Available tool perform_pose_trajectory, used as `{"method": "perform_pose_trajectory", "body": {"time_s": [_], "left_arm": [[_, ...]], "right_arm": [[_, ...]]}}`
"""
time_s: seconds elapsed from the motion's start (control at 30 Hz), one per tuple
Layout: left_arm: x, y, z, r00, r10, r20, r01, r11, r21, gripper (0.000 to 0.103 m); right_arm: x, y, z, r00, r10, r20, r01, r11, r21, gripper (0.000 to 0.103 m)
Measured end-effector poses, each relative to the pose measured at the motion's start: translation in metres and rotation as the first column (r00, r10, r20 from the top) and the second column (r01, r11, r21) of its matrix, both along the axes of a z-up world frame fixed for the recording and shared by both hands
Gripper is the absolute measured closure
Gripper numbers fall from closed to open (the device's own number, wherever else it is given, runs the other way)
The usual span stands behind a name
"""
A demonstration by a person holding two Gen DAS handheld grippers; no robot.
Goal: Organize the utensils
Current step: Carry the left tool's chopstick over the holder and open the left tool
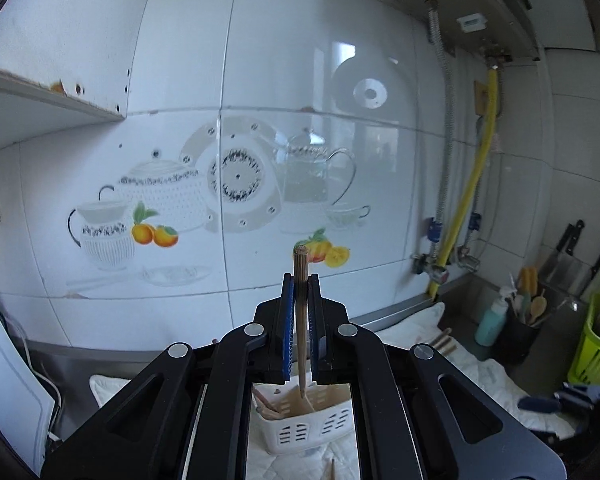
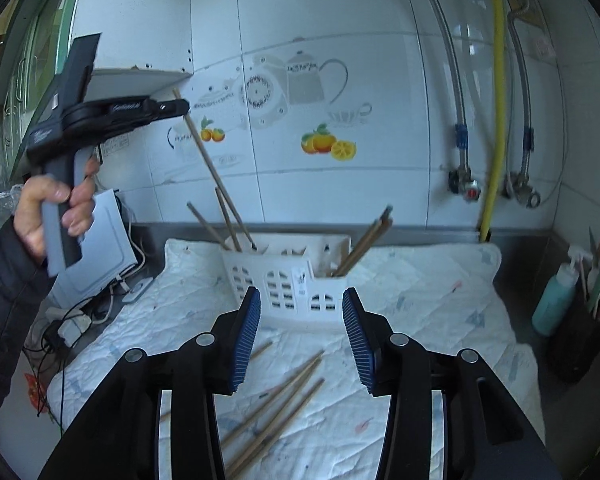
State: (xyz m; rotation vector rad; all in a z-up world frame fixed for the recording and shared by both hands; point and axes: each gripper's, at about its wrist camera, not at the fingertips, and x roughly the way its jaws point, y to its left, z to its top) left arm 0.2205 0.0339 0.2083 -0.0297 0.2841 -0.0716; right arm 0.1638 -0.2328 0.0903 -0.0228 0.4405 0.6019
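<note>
two handheld grippers over a chopstick basket

black right gripper with blue ribbed pads (image 2: 302, 336) fills the near view, its jaws parted partway with nothing between them. just below it, several loose wooden chopsticks (image 2: 276, 404) lie scattered on a white quilted cloth (image 2: 420, 300) spread over the counter. beyond the pads stands a white slotted plastic basket (image 2: 284, 284) with compartments: a few chopsticks lean out of its left section, a few more out of its right. up at the left, a hand (image 2: 56, 208) grips the grey handle of the black left gripper (image 1: 300, 300), whose jaws are clamped tight on one long wooden chopstick (image 1: 300, 320). that stick slants down, its lower tip inside the basket's left section. behind, a white tiled wall (image 2: 340, 20) carries teapot and orange decals.
</note>
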Motion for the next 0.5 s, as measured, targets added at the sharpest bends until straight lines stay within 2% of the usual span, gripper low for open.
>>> {"method": "perform_pose_trajectory", "body": {"time_s": [0.17,0.33,0.5], "left_arm": [[0.025,0.006,-0.025,0.998,0.004,-0.068,-0.005,1.0,-0.023,0.098],[0.034,0.009,-0.043,0.993,-0.001,-0.121,-0.002,1.0,-0.027,0.097],[0.023,0.01,-0.044,0.993,-0.015,-0.117,0.01,0.999,-0.04,0.09]], "right_arm": [[-0.002,-0.001,-0.02,0.999,-0.016,-0.034,0.015,1.0,-0.014,0.061],[-0.009,0.001,-0.039,0.997,-0.021,-0.069,0.019,0.999,-0.027,0.061],[-0.026,0.009,-0.063,0.993,-0.022,-0.117,0.018,0.999,-0.037,0.061]]}}
